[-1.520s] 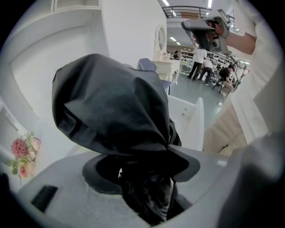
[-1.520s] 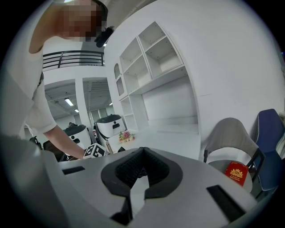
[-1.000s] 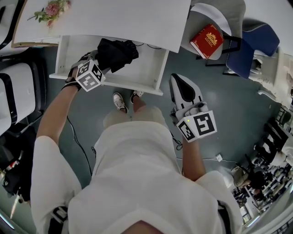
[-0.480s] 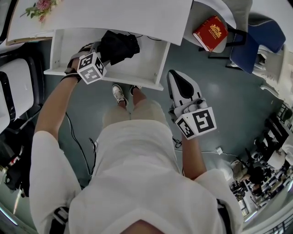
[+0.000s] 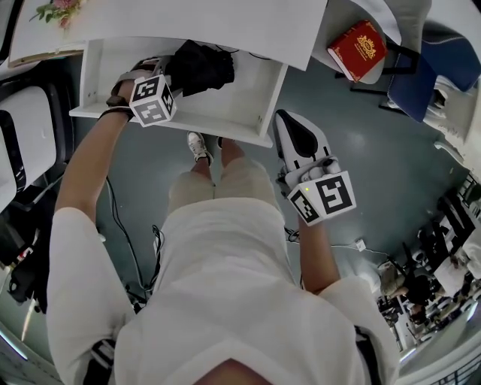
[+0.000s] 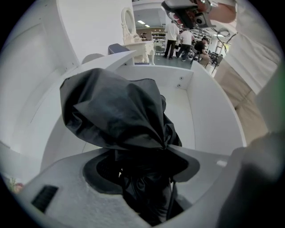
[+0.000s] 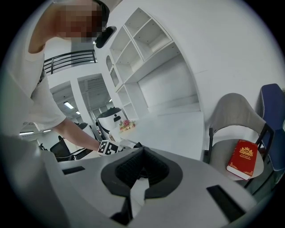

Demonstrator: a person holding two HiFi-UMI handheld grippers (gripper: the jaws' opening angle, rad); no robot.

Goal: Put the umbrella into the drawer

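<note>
Left gripper [image 5: 167, 81] is over the open drawer [image 5: 225, 134], jaws clamped on the bunched end of the black umbrella [image 5: 201, 66]. The loose fabric hangs inside the drawer's back half, not yet released, and I can't tell if it touches bottom. The steep downward aim looks meant for a clean drop. Right gripper [image 5: 288, 124] is just off the drawer's right front corner, jaws together, empty, out of the way

drawer [image 5: 225, 111] rear hidden (under white tabletop [image 5: 225, 22] edge)
</note>
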